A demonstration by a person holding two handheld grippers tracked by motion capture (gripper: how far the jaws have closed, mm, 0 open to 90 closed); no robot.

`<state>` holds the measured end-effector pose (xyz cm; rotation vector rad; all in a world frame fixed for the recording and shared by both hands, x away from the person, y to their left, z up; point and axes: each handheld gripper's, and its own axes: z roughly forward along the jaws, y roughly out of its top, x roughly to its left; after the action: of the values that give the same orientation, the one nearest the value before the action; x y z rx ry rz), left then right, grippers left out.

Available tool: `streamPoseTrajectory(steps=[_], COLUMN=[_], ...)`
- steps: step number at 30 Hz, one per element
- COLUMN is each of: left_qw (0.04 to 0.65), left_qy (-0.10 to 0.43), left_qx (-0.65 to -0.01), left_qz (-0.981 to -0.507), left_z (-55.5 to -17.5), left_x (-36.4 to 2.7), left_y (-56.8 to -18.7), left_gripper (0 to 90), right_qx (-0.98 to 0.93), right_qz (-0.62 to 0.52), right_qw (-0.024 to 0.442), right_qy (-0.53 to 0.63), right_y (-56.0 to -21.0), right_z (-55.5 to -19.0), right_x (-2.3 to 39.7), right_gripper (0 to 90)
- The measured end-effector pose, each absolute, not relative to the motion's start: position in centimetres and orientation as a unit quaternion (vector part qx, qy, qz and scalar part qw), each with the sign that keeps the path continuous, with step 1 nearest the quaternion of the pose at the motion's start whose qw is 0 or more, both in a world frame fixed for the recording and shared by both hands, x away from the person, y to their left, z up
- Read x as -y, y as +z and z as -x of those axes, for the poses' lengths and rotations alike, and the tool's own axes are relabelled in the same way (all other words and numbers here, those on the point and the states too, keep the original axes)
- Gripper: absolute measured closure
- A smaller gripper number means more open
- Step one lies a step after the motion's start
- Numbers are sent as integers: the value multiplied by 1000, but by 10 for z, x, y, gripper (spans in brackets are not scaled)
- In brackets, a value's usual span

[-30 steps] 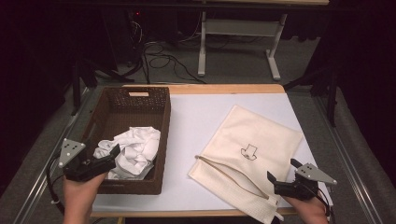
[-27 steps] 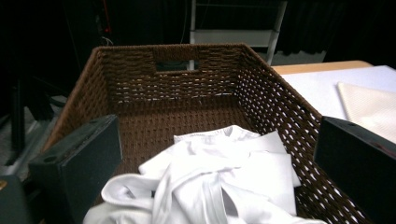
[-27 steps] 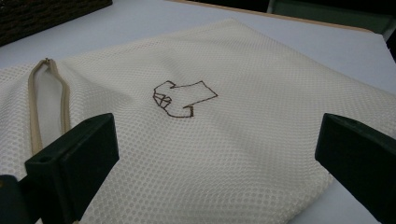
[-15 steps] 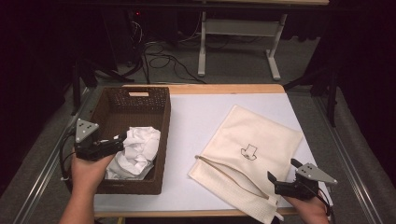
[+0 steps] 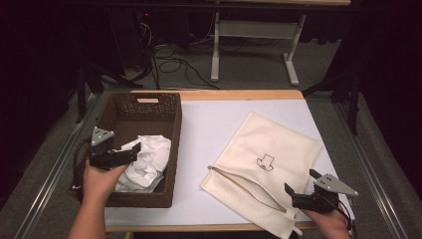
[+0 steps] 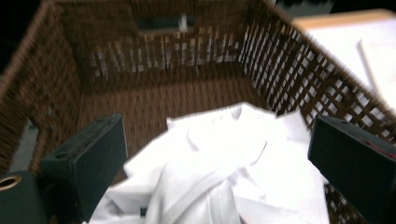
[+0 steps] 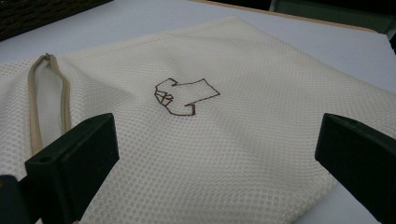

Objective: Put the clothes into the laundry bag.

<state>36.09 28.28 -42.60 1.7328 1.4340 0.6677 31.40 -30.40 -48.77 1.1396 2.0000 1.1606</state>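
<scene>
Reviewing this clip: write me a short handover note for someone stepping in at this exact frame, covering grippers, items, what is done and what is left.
Left gripper: jaws open, poised over the white cloth, not closed on it.
Right gripper: jaws open, at the near corner of the mesh laundry bag, holding nothing.
Items: the cloth lies crumpled in the near half of the brown wicker basket. The bag lies flat on the white table cover, its zipper partly open.
Done: both grippers are in position.
Left, as it looks: grasp the cloth, lift it out, hold the bag open, put the cloth inside, probably zip it.
</scene>
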Motion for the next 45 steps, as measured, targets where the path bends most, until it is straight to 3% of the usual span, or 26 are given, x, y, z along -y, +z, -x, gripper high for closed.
streamPoseTrajectory(steps=[4, 10, 17, 24, 33, 39, 45], left_qw=[340, 271, 188, 145, 73, 65, 85], left_qy=[222, 188, 110, 37, 12, 28, 57], left_qx=[-581, -598, -616, -631, -602, -587, -560], left_qz=[-705, -731, -757, -761, -795, -807, -822], left_z=[-371, -383, -397, -407, -413, -411, -405], left_x=[-280, -274, -270, -270, -254, -249, -244], left_y=[-433, -443, -459, -473, -489, -488, -482], left_gripper=[6, 2, 2, 2, 12, 132, 426], right_qx=[-747, -747, -746, -746, -743, -742, -740], right_qz=[-421, -420, -424, -422, -426, -425, -428], right_qw=[280, 280, 275, 276, 275, 276, 276], right_qy=[432, 432, 433, 435, 437, 439, 440], right_y=[-488, -488, -488, -488, -488, -487, -487], right_z=[-314, -314, -314, -316, -316, -317, -316], right_x=[305, 305, 304, 305, 305, 306, 306], right_gripper=[2, 2, 2, 2, 2, 2, 2])
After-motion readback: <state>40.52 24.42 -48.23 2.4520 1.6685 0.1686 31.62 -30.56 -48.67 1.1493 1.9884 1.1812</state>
